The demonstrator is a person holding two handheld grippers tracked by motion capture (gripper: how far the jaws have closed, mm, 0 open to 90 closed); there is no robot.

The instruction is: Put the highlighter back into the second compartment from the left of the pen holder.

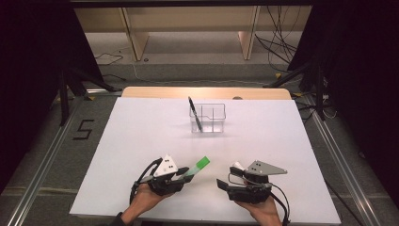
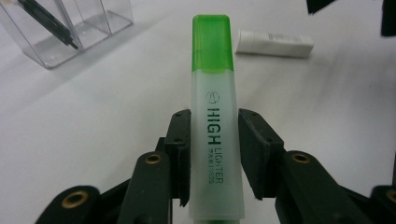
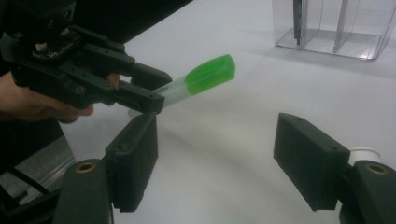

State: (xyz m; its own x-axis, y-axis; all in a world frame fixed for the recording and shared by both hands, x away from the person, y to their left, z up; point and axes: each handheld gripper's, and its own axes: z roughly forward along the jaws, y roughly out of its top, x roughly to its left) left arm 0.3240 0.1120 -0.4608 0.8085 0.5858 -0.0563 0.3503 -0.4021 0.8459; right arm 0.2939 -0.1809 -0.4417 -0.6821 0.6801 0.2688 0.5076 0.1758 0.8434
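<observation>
From the high view, a person's two forearms come in at the near edge of a white table [image 1: 141,127]. The left gripper [image 1: 187,172] pinches a green highlighter [image 1: 198,166], whose capped end points forward and to the right, toward a clear plastic organizer [image 1: 208,118] standing well apart at the far middle of the table. A black pen [image 1: 195,113] leans upright in the organizer's left compartment. The right gripper [image 1: 225,184] sits just right of the left one, nothing between its jaws, with a small white object [image 1: 237,165] just beyond it. The left hand is the one carrying the highlighter, so the reach to the organizer looks like its job.

In the left gripper view, the jaws press on both sides of the highlighter's frosted barrel [image 2: 215,140], low on its body. Its long axis runs straight ahead along the jaws, green cap [image 2: 212,43] farthest out. The organizer [image 2: 70,32] lies ahead and to the left; a white eraser-like stick [image 2: 273,43] lies ahead to the right.

In the right gripper view, the right gripper [image 3: 222,161] stands spread wide over bare table. The left gripper [image 3: 140,91] and highlighter [image 3: 201,77] are at its upper left, cap tilted upward, and the organizer [image 3: 336,28] is farther off.
</observation>
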